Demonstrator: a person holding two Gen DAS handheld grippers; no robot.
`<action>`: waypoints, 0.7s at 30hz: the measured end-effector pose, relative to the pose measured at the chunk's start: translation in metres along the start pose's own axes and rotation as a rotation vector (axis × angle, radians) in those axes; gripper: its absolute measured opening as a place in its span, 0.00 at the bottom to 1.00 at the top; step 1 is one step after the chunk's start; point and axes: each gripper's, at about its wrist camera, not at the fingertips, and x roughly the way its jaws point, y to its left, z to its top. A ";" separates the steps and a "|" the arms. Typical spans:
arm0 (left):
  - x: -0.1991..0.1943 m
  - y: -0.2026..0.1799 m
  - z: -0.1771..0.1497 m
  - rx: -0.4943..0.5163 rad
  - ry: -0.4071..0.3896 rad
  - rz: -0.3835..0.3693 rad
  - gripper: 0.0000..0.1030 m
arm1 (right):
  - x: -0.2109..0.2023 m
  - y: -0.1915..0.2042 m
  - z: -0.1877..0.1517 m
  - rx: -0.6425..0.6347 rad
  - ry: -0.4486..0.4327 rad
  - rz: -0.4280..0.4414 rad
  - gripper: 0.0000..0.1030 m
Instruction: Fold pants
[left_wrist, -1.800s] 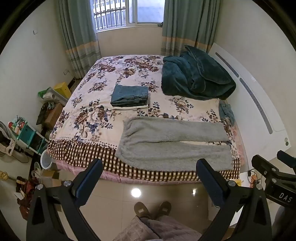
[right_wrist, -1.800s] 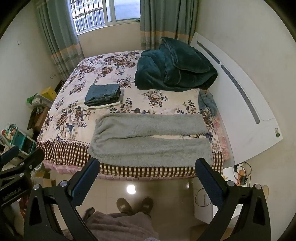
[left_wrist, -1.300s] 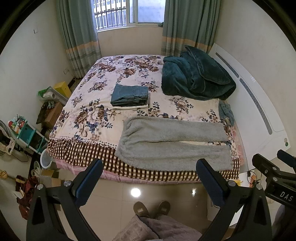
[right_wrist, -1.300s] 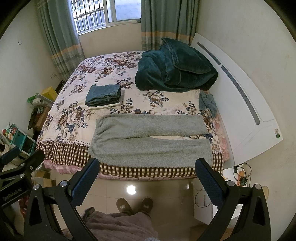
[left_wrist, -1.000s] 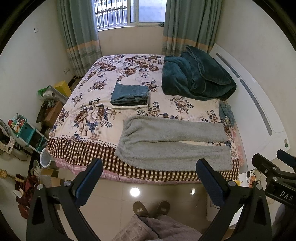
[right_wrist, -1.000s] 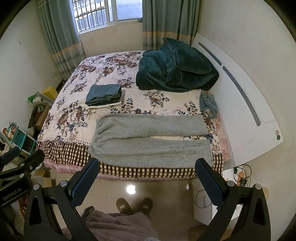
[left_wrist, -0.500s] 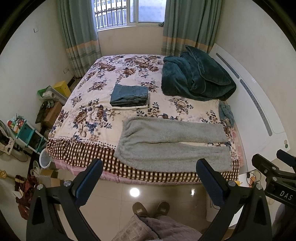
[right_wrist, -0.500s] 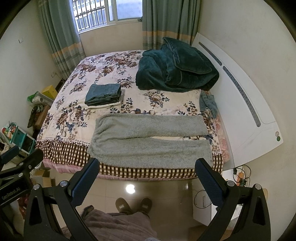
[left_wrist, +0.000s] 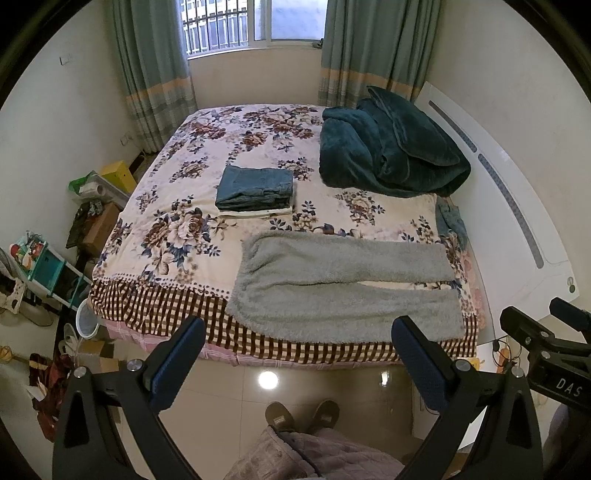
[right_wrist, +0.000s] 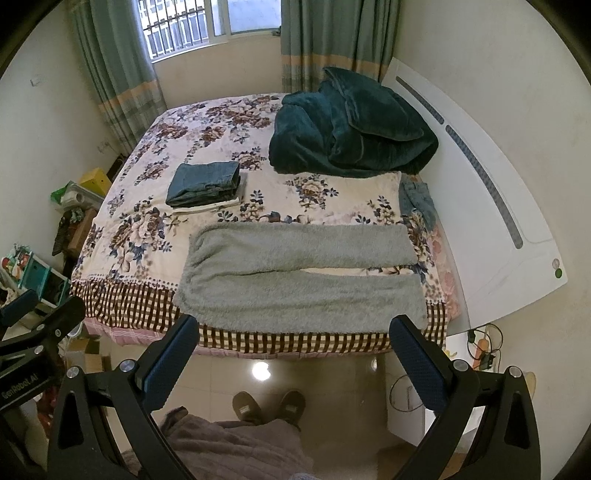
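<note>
Grey fleece pants (left_wrist: 343, 288) lie flat and spread out on the near edge of the bed (left_wrist: 177, 236), waist to the left, both legs pointing right. They also show in the right wrist view (right_wrist: 299, 277). My left gripper (left_wrist: 299, 332) is open and empty, held high above the floor in front of the bed. My right gripper (right_wrist: 295, 328) is open and empty too, at about the same height. Both are well short of the pants.
A stack of folded jeans (left_wrist: 255, 186) lies mid-bed behind the pants. A dark teal blanket (left_wrist: 388, 151) is heaped at the back right by the white headboard (left_wrist: 517, 206). Clutter and shelves (left_wrist: 40, 266) stand left of the bed. My slippered feet (left_wrist: 301, 415) stand on the tiled floor.
Both views have shifted very slightly; the pants and both grippers stay as they were, open and away from the bed.
</note>
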 end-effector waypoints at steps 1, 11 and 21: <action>0.005 0.001 0.003 0.001 -0.015 0.011 1.00 | 0.004 0.002 0.001 0.011 0.000 -0.011 1.00; 0.122 0.014 0.051 -0.095 0.033 0.011 1.00 | 0.113 -0.040 0.046 0.223 0.031 -0.170 1.00; 0.293 -0.009 0.123 -0.164 0.177 0.194 1.00 | 0.344 -0.149 0.137 0.324 0.195 -0.179 1.00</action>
